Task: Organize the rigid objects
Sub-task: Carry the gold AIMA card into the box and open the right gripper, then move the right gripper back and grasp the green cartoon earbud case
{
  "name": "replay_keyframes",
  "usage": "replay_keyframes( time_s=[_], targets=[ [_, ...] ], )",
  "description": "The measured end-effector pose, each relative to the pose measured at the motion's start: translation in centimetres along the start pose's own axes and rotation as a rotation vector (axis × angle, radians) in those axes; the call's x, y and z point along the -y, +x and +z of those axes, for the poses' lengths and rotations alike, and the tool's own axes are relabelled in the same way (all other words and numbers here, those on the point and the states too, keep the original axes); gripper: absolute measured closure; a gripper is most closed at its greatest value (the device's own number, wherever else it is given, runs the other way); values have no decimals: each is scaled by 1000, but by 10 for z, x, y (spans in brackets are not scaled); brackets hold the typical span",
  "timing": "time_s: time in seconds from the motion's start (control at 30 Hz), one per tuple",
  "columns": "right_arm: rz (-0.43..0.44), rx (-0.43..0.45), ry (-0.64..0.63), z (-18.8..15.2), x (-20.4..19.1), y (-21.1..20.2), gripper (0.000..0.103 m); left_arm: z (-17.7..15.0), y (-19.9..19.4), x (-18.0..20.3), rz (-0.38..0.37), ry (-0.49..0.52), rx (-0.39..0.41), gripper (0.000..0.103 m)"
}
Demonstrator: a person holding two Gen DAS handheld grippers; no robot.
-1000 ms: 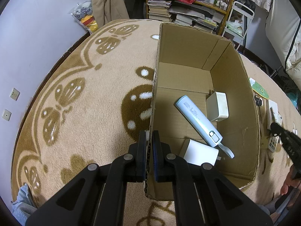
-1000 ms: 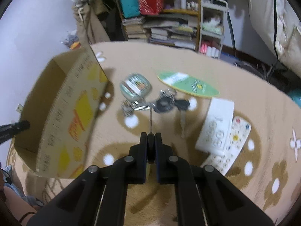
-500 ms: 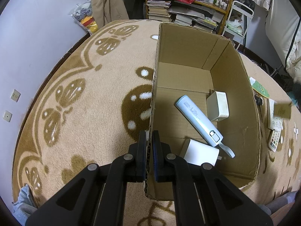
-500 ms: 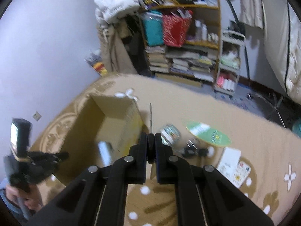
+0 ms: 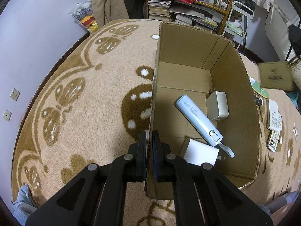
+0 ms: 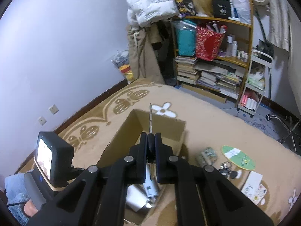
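Note:
An open cardboard box (image 5: 235, 79) stands on the carpet; it also shows in the right wrist view (image 6: 120, 137). Inside lie a light blue power bank (image 5: 197, 119), a beige charger (image 5: 218, 108) and a white charger (image 5: 199, 153). My left gripper (image 5: 149, 146) is shut on the box's left wall near its front corner. My right gripper (image 6: 151, 146) is shut on a key (image 6: 150, 118), black head between the pads, blade pointing forward, held high above the box.
Right of the box on the carpet lie a green oval card (image 6: 238, 157), a bunch of keys (image 6: 226, 169), a small tin (image 6: 207, 155) and two remotes (image 5: 273, 115). A bookshelf (image 6: 212, 62) stands behind. A wall runs along the left.
My right gripper has lifted the key off the carpet and carried it left, up over the box. The left gripper stays clamped on the box wall.

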State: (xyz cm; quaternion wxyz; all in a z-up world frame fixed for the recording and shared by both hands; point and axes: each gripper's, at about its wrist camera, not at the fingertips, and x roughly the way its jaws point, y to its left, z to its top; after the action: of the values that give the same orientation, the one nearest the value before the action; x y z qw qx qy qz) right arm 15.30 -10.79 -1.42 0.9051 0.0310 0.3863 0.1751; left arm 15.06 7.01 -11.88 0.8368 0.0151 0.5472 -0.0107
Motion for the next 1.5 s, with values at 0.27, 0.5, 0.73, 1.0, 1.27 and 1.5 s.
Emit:
replay_keyframes(
  time_s=[0.27,0.5,0.73,1.0,1.27,1.5],
  targets=[
    [23,-111,23,-30,-5,44,94,0,0,0,0,0,-1,98],
    [17,-163,52,-46,1,60,94,-1,1,1,-6,-6,-6,97],
    [-1,-132,75,-39,9,46,88,-1,1,2,-11,-16,-5,98],
    [-90,-8,78,-23,35,20,10,0,1,1,-8,-13,-6,98],
    [-154,29,143,-7,78,21,2,0,1,1,-8,-14,-6,97],
    [-163,-7,187,-10,111,45,2,0,1,2,-7,-12,-6,97]
  ],
)
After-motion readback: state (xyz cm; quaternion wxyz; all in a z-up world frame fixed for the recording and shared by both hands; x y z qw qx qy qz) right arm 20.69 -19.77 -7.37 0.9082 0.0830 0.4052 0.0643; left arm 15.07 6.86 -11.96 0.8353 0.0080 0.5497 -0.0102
